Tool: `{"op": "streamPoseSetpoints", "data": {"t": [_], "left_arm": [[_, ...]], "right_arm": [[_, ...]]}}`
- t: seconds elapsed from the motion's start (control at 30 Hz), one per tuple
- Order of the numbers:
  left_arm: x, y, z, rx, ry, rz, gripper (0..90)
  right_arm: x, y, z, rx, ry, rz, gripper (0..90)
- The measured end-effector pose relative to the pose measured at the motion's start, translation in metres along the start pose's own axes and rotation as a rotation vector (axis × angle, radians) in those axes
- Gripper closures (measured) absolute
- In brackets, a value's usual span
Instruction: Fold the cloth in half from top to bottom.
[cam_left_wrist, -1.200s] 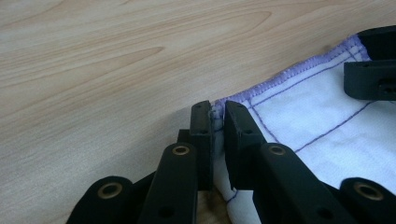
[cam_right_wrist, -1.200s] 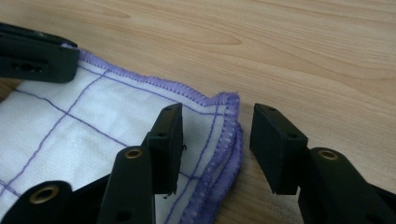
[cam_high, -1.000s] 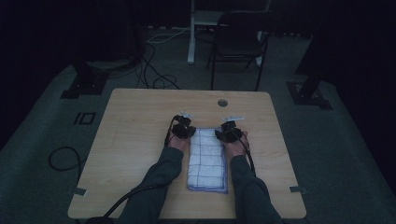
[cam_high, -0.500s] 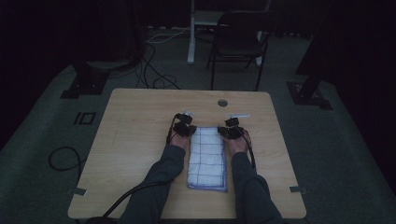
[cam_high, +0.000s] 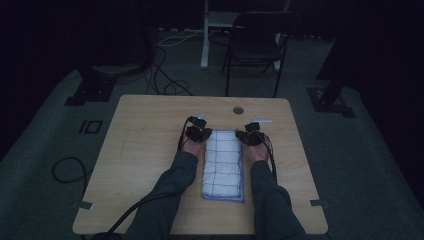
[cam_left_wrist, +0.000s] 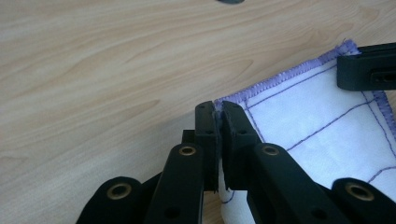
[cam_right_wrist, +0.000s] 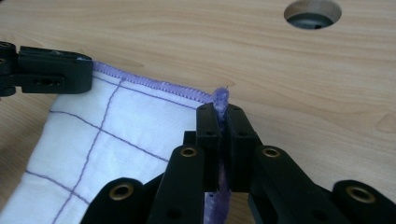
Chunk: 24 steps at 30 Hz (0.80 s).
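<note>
In the high view, the jaws of the left gripper (cam_high: 198, 134) and the right gripper (cam_high: 250, 137) are too small and dark for their grip to be made out. The person's forearms are cut off by the near edge. The far part of the room is lost in darkness. In the left gripper view, the near part of the cloth (cam_left_wrist: 317, 126) is hidden behind the jaws, and the hole (cam_left_wrist: 230, 2) in the table (cam_left_wrist: 102, 70) is cut off by the far edge.
</note>
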<state>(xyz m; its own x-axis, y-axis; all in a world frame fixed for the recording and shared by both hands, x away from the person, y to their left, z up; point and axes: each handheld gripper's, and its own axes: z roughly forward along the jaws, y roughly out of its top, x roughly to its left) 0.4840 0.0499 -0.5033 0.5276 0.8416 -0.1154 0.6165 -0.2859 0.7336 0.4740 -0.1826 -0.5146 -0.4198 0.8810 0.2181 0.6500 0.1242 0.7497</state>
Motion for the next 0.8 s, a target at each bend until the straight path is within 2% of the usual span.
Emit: {"op": "streamPoseSetpoints", "data": {"t": [0.23,0.4,0.8], "left_arm": [[-0.001,0.008,-0.008,-0.033,-0.013,0.015,86.8],[-0.003,0.012,-0.014,-0.058,-0.021,0.022,86.8],[-0.004,0.007,-0.028,-0.105,-0.052,0.019,86.8]], "right_arm": [[-0.003,0.005,-0.011,-0.049,0.03,0.022,87.2],[-0.003,0.008,-0.017,-0.067,0.035,0.016,87.2],[0.003,0.004,-0.03,-0.107,0.047,-0.002,87.2]]}}
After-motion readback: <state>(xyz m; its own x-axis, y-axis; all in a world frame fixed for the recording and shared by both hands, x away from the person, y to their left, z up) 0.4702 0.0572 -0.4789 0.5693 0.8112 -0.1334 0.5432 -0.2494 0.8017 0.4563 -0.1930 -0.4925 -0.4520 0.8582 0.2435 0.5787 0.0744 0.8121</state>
